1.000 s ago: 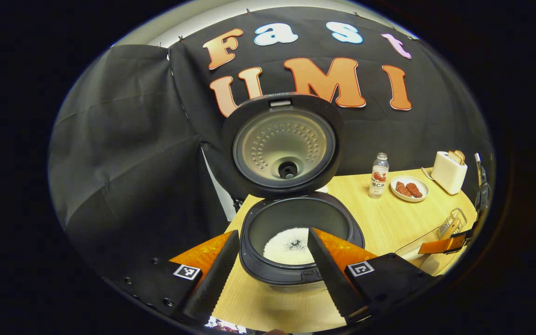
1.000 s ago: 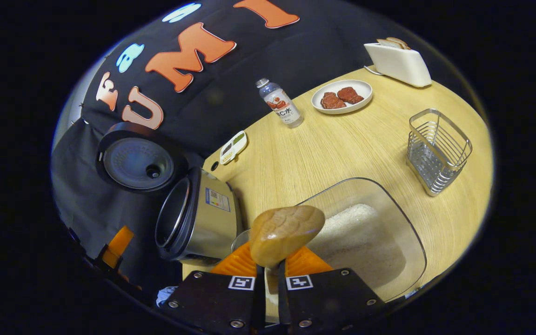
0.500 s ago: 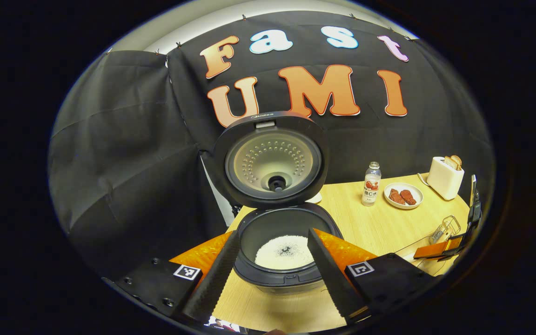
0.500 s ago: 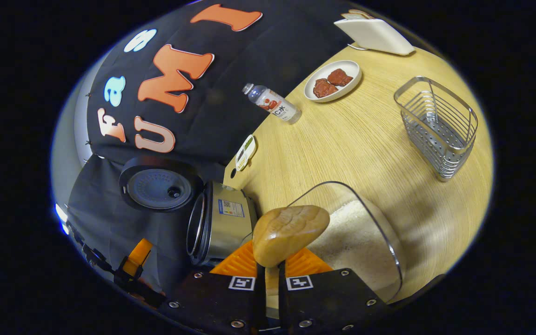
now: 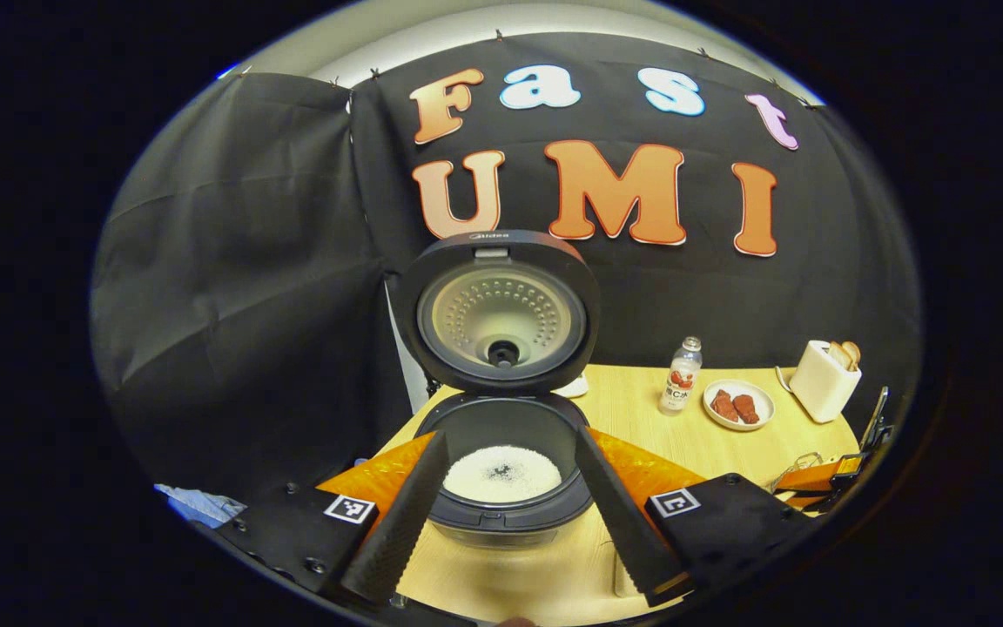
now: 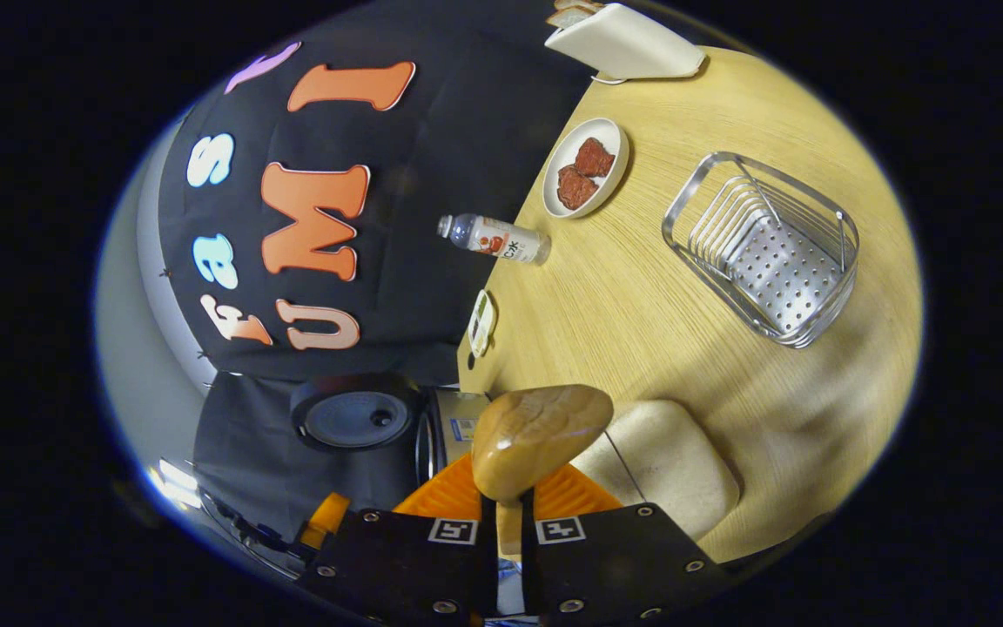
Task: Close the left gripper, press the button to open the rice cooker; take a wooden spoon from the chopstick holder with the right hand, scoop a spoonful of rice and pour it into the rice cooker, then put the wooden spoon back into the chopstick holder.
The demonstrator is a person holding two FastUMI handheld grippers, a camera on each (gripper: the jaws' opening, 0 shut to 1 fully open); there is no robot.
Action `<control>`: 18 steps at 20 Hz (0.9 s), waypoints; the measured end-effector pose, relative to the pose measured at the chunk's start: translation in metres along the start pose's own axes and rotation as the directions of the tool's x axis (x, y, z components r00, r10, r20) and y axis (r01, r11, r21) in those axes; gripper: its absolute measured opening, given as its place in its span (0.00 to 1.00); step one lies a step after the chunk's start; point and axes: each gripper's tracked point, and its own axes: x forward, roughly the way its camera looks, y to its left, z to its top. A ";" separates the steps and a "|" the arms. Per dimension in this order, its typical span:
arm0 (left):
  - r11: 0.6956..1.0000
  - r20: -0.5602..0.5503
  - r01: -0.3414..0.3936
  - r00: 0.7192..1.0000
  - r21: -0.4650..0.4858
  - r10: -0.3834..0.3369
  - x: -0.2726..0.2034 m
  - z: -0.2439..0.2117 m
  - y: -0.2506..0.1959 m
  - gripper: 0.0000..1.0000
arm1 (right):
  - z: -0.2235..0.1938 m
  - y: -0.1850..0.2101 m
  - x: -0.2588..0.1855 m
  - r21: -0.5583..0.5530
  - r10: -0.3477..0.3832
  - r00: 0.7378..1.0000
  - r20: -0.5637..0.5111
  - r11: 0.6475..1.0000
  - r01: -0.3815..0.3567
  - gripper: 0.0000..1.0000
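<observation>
Right gripper (image 6: 508, 514) pinches the brown wooden spoon (image 6: 536, 440); left gripper (image 5: 510, 505), jaws spread, faces the open black rice cooker (image 5: 501, 435).

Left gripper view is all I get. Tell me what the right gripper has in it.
Observer: The right gripper is shut on the wooden spoon, clamping its handle, with the bowl sticking out ahead.
Operator: Report the inside of the chopstick holder.
Observer: The chopstick holder stands on the table with its perforated floor bare, nothing in it.
Operator: Say whether the spoon is loaded.
Observer: Cannot tell. The right gripper view faces the rounded back of the spoon's bowl, so its hollow side is hidden.
</observation>
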 end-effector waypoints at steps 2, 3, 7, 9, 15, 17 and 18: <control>0.999 0.020 -0.032 0.999 0.007 0.032 -0.012 0.004 0.003 0.99 | 0.011 0.020 -0.001 0.040 0.052 0.999 -0.011 0.998 -0.051 0.10; 0.999 0.027 -0.051 0.998 0.013 0.051 -0.016 0.006 0.005 0.94 | 0.015 0.030 0.000 0.059 0.077 0.997 -0.016 0.995 -0.076 0.10; 0.995 0.055 -0.102 0.993 -0.011 0.103 -0.033 0.012 0.011 0.98 | 0.024 0.071 0.008 0.129 0.167 0.984 -0.057 0.979 -0.158 0.10; 0.991 0.040 -0.134 0.990 -0.022 0.135 -0.039 0.005 0.016 0.99 | 0.022 0.090 0.017 0.140 0.196 0.977 -0.086 0.973 -0.183 0.10; 0.973 0.043 -0.227 0.973 -0.032 0.228 -0.076 -0.002 0.023 0.90 | 0.004 0.143 0.046 0.120 0.275 0.941 -0.197 0.959 -0.255 0.10; 0.973 0.052 -0.231 0.972 -0.002 0.230 -0.084 -0.003 0.023 0.99 | -0.004 0.150 0.060 0.129 0.276 0.938 -0.210 0.959 -0.254 0.10; 0.975 0.069 -0.222 0.973 0.014 0.221 -0.087 0.000 0.023 0.99 | -0.008 0.153 0.068 0.133 0.272 0.939 -0.210 0.959 -0.249 0.10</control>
